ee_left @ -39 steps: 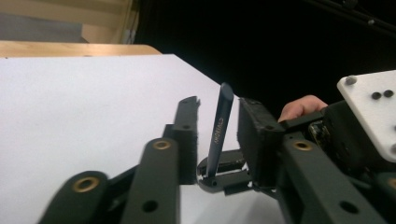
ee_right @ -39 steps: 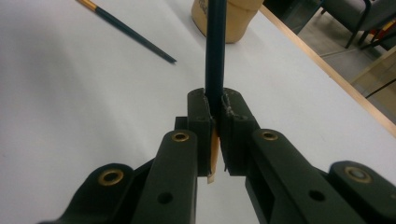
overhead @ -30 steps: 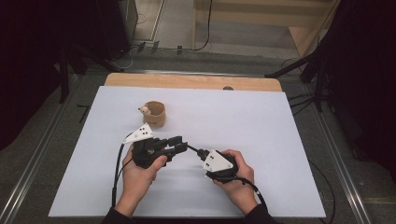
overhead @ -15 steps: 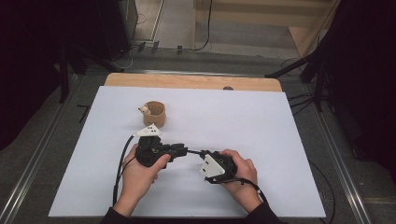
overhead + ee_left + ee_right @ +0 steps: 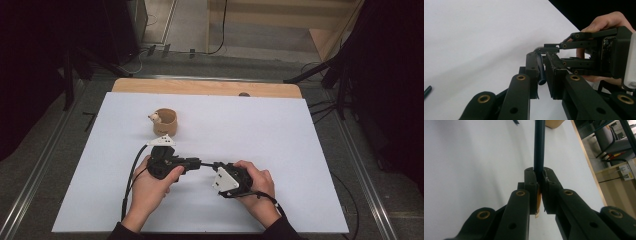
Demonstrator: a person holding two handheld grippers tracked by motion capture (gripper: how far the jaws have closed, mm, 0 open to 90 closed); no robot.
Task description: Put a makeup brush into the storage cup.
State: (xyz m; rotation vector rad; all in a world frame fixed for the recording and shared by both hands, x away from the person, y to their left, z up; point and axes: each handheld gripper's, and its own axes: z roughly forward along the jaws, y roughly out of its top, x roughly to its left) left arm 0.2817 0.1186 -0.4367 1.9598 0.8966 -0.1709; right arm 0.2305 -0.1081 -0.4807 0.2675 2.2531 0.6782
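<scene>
- Far left of the work: wooden cup [image 5: 165,121] stands upright on the counter [image 5: 300,150], a small pale object at its rim. It is well apart from both hands and not in play.
- Left gripper [image 5: 195,162]: lies low over the counter and points toward the other hand. Its jaws have just been closing with a thing between them. In the left gripper view its fingers [image 5: 531,67] have come in on the free end of the dark pen [image 5: 539,150], and the pads appear to bear on both sides. Judgement: this is a second hold, probably to pull off an end piece or take the pen over.
- Pen: spans the short gap between the two grippers, near the front middle of the counter, and appears lifted off the sheet.
- Right gripper [image 5: 219,166]: fingers [image 5: 530,180] are clamped hard on the pen's other end, with the barrel running straight out along the jaws. Judgement: it serves as the fixed anchor, so any pull stays in line with the barrel.
</scene>
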